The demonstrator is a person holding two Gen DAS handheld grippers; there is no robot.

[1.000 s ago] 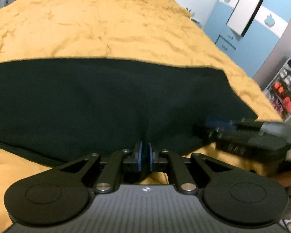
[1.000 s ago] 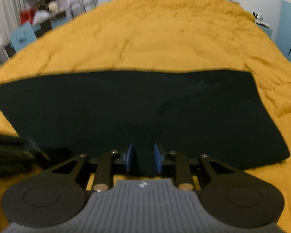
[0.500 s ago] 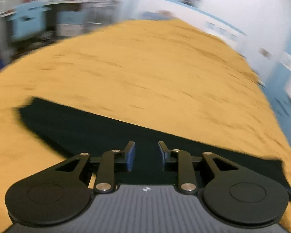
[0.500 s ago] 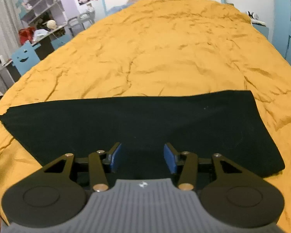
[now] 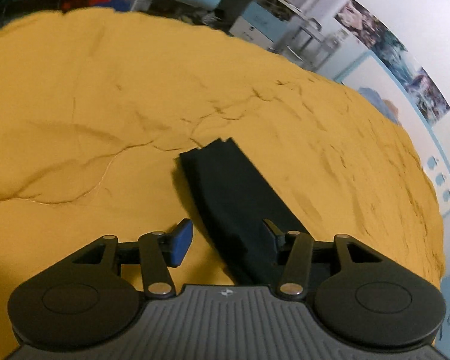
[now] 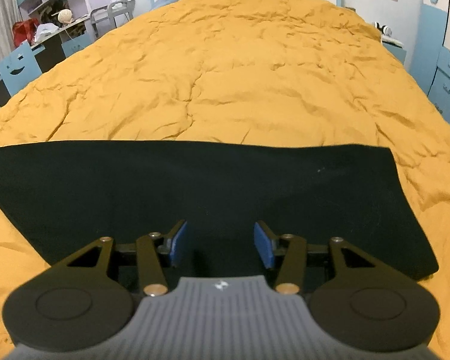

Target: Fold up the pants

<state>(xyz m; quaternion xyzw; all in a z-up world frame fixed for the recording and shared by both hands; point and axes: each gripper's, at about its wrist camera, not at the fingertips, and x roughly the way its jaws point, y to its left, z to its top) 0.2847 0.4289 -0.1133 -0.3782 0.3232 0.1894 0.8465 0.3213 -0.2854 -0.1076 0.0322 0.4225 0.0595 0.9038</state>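
Yellow bed (image 6: 225, 69) fills both views, with my black pants (image 6: 195, 186) folded into a long strip across the lower middle of the right view, long axis left-right. Next fold: grab one short end squarely and carry it over. Right tongs (image 6: 220, 246) are parted and empty; left tongs (image 5: 226, 241) are still opening, empty, over the strip's end.
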